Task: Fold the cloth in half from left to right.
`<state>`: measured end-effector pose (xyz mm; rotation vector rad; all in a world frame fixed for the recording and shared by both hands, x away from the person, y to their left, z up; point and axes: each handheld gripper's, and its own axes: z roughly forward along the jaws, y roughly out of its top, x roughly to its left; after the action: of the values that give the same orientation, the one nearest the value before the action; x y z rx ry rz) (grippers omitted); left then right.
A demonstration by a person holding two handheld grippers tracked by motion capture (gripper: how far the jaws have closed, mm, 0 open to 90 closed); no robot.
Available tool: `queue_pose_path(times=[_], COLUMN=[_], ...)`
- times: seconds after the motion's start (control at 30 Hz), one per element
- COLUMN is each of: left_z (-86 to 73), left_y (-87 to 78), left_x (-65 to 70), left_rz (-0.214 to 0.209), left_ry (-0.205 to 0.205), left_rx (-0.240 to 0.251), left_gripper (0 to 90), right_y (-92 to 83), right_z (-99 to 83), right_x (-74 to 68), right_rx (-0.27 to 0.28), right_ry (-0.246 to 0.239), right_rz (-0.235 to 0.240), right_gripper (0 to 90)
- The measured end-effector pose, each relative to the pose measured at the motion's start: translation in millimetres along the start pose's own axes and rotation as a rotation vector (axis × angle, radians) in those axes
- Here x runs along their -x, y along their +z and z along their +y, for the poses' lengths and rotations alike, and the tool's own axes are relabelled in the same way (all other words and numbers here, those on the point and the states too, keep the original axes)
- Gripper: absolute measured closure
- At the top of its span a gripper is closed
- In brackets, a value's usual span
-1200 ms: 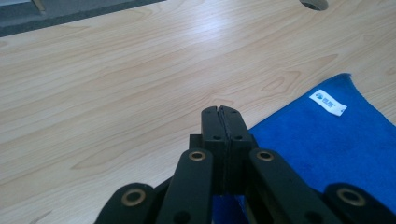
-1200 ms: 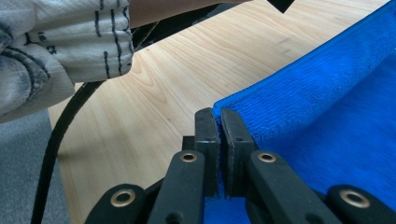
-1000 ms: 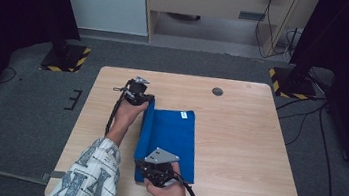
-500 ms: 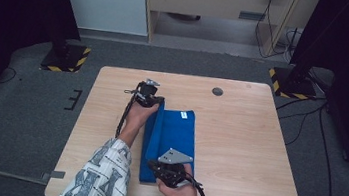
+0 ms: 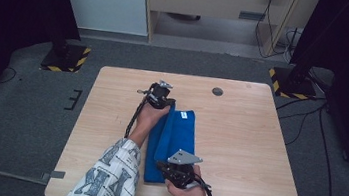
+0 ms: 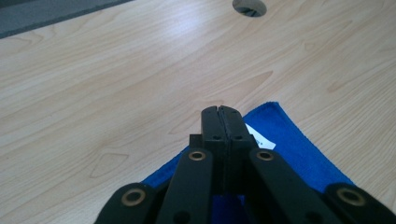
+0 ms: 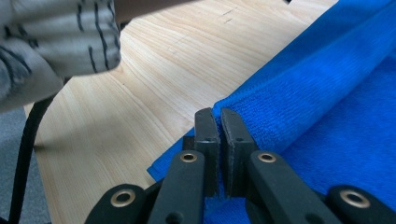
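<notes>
A blue towel lies lengthwise on the wooden table, its left side raised into a fold. My left gripper is at the towel's far end, jaws pressed together with blue cloth caught low between them; a white label peeks out beside the tips. My right gripper is at the near end. Its jaws pinch the towel's folded edge. A patterned sleeve of the left arm crosses the right gripper view.
A round grey cable hole sits near the table's far edge, also seen as the hole ahead of the left gripper. Bare wood lies left and right of the towel. Dark stands with yellow-black bases flank the table on the floor.
Both hands have moved to the right, carrying the towel's left edge with them. The towel now looks narrower, with its left side rolled over toward the middle.
</notes>
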<state>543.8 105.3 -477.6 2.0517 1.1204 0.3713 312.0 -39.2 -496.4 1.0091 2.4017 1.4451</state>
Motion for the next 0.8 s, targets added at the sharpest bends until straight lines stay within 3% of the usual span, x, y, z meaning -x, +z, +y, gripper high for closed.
queue_pose_path(times=[0.1, 0.27, 0.43, 0.8], left_z=[1.4, 6.4, 5.2, 5.5], left_y=[4.3, 5.8, 10.7, 23.0], left_x=[3.6, 13.5, 14.4, 20.0], left_rz=[0.004, 0.011, -0.002, -0.003], left_ry=[-0.005, 0.029, -0.005, -0.015], left_rx=[-0.012, 0.000, 0.003, -0.015], left_gripper=[89.6, 89.6, 89.6, 89.5], right_y=[-1.3, -3.2, -5.0, -13.5], right_z=[-0.9, -1.1, -9.5, -19.5], right_x=[0.8, 3.7, 9.2, 22.9], right_rx=[-0.013, -0.011, -0.028, -0.036], right_ry=[-0.002, 0.008, 0.016, 0.055], right_rz=[0.007, 0.010, -0.002, -0.002], right_gripper=[86.9, 86.8, 86.6, 85.6])
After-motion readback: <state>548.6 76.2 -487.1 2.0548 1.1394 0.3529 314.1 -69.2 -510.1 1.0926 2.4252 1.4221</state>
